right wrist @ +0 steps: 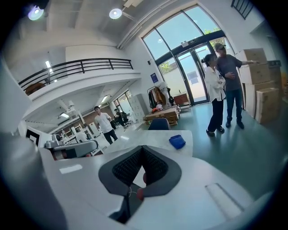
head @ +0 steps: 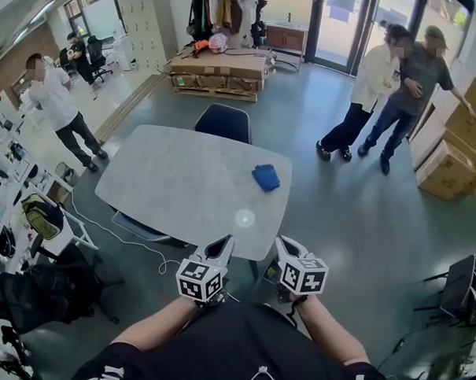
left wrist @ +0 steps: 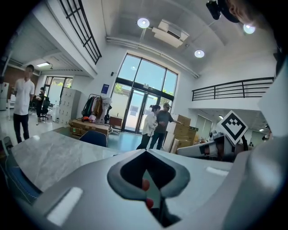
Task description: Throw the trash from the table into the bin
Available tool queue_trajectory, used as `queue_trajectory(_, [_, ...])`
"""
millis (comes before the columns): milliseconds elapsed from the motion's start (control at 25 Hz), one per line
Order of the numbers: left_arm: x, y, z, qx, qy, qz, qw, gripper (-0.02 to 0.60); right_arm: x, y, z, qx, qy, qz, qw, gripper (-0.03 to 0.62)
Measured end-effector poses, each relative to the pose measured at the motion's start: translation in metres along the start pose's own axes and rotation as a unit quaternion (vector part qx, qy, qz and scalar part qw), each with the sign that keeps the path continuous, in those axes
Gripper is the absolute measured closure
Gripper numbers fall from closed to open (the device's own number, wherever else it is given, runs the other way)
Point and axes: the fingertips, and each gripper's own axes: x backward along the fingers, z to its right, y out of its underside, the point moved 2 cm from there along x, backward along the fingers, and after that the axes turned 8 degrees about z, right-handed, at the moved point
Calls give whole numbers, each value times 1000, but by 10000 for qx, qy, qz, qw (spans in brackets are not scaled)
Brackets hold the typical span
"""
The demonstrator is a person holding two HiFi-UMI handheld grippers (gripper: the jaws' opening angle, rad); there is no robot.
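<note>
A crumpled blue piece of trash (head: 265, 177) lies on the right part of the grey marble table (head: 175, 182); in the right gripper view the blue trash (right wrist: 177, 141) shows ahead on the table (right wrist: 148, 137). Both grippers hover side by side at the table's near edge, well short of the trash. My left gripper (head: 223, 242) is shut with nothing in it, and its jaws (left wrist: 146, 157) meet in a line. My right gripper (head: 284, 243) is shut and empty too, pads pressed together (right wrist: 143, 152). I see no bin in any view.
A dark chair (head: 224, 122) stands at the table's far side. Two people (head: 388, 93) stand at the right near stacked cardboard boxes (head: 452, 151). Another person (head: 62, 111) walks at the left. Bags (head: 40, 216) and a cable (head: 133, 240) lie on the floor at the left.
</note>
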Motion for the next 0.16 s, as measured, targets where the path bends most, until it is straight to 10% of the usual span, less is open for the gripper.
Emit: queue_trajectory(160, [4, 1, -3, 27, -113, 24, 9999, 581, 1, -4, 4, -23, 34, 93, 9999, 580])
